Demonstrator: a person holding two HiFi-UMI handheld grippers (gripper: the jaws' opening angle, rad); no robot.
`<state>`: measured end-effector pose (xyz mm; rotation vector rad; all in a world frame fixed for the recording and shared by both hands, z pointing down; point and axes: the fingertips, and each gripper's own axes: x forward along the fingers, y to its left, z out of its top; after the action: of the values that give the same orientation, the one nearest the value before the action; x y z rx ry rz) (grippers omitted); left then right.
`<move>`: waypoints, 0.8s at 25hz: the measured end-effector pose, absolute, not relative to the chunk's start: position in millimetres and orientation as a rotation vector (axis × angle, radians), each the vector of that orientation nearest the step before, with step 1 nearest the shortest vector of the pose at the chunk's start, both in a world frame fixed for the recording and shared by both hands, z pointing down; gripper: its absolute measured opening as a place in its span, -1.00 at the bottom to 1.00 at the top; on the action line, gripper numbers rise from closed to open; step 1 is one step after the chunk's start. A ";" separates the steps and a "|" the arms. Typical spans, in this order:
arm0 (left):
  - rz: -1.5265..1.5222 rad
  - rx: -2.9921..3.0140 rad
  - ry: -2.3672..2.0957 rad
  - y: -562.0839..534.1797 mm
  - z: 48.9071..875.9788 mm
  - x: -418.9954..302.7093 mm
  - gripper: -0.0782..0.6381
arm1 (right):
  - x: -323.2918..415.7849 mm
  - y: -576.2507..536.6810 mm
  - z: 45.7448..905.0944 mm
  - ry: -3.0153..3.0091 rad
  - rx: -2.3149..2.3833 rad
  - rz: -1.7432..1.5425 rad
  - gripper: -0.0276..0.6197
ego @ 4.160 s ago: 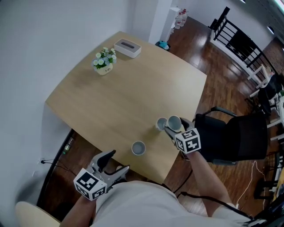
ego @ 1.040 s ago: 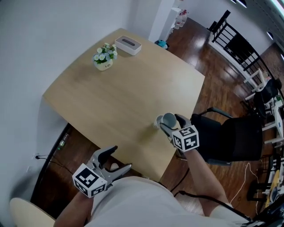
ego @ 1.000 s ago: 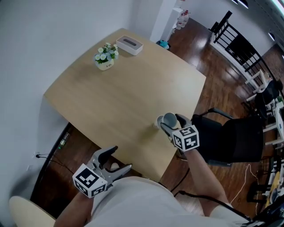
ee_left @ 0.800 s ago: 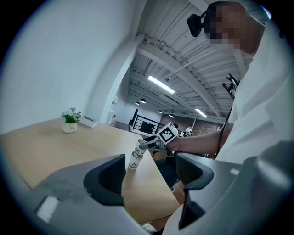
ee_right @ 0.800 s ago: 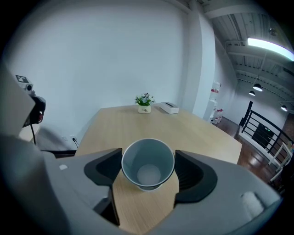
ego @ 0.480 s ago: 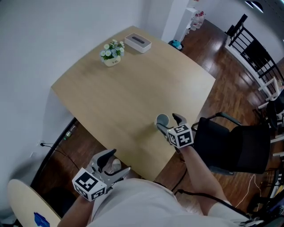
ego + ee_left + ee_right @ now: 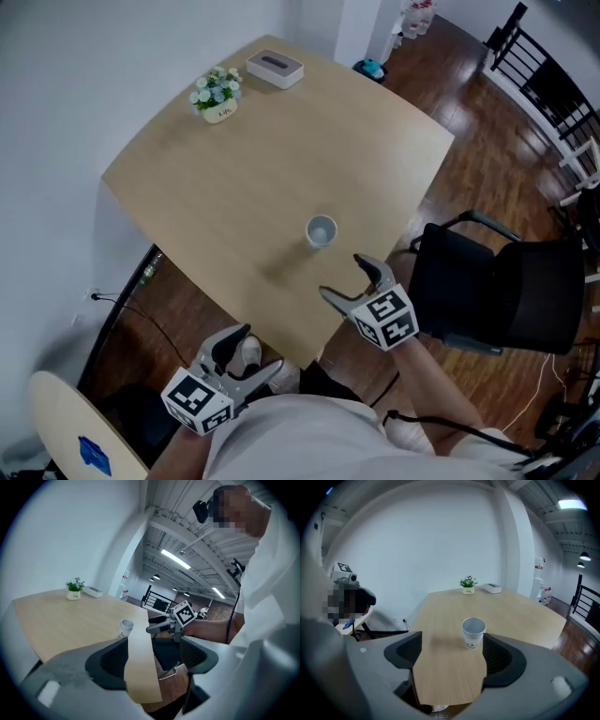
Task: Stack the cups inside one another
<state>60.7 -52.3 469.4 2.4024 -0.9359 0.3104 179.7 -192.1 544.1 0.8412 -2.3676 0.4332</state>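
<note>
A white paper cup (image 7: 321,231) stands upright and alone on the pale wooden table (image 7: 234,178), near its front right edge. I cannot tell whether others are nested in it. My right gripper (image 7: 342,278) is open and empty, drawn back off the table edge, with the cup (image 7: 473,633) straight ahead of its jaws and apart from them. My left gripper (image 7: 255,354) is open and empty, low beside the person's body, below the table's near edge. In the left gripper view the cup (image 7: 125,628) and the right gripper (image 7: 161,623) show beyond the table edge.
A small pot of flowers (image 7: 216,94) and a white tissue box (image 7: 275,67) sit at the table's far corner. A black office chair (image 7: 497,291) stands at the right of the table. A pale round seat (image 7: 75,431) is at the lower left. Dark wooden floor surrounds the table.
The right gripper let go of the cup and pulled back toward the person, past the table edge. The loose cup seen earlier at the front is gone. The left gripper stayed low.
</note>
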 end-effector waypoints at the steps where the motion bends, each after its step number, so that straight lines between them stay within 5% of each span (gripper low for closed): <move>1: 0.324 2.423 -0.911 -50.3 467.7 66.5 0.23 | 183.1 -181.2 540.8 -2.367 0.842 0.434 0.32; 9: 0.358 2.583 -0.751 -21.2 447.1 80.6 0.23 | 195.1 -86.8 507.3 -2.346 0.909 0.422 0.33; 20: 0.301 2.633 -0.659 86.7 456.2 8.5 0.23 | 137.3 59.0 476.9 -2.314 1.035 0.371 0.33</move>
<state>8.5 86.7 456.2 2.6326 -0.6586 0.3006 137.3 59.0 476.9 1.0354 -2.3144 0.3708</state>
